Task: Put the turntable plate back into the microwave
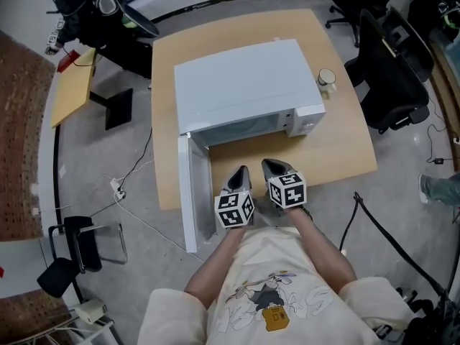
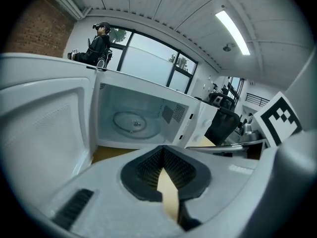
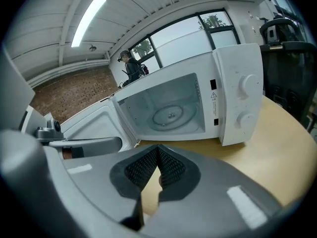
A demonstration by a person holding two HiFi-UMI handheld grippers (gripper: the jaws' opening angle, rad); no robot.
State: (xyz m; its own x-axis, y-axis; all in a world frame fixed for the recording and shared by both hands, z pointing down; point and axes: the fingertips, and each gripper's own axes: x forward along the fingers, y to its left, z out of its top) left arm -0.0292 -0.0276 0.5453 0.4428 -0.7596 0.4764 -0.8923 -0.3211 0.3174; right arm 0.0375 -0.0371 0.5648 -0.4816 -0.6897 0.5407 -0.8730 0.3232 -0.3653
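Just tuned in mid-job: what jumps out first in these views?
The white microwave stands on the wooden table, door swung open to the left. The glass turntable plate lies inside it, and the left gripper and right gripper hang side by side in front, both shut and empty.

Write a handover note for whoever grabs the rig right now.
Left gripper: shut, empty, in front of the microwave.
Right gripper: shut, empty, beside the left one.
Plate: lies flat on the floor of the microwave's chamber and looks centred.
Door: wide open, on the left side.
Done: plate is back inside.
Left: probably only shutting the door, if wanted. Whether the plate sits properly on its hub cannot be told from these views.
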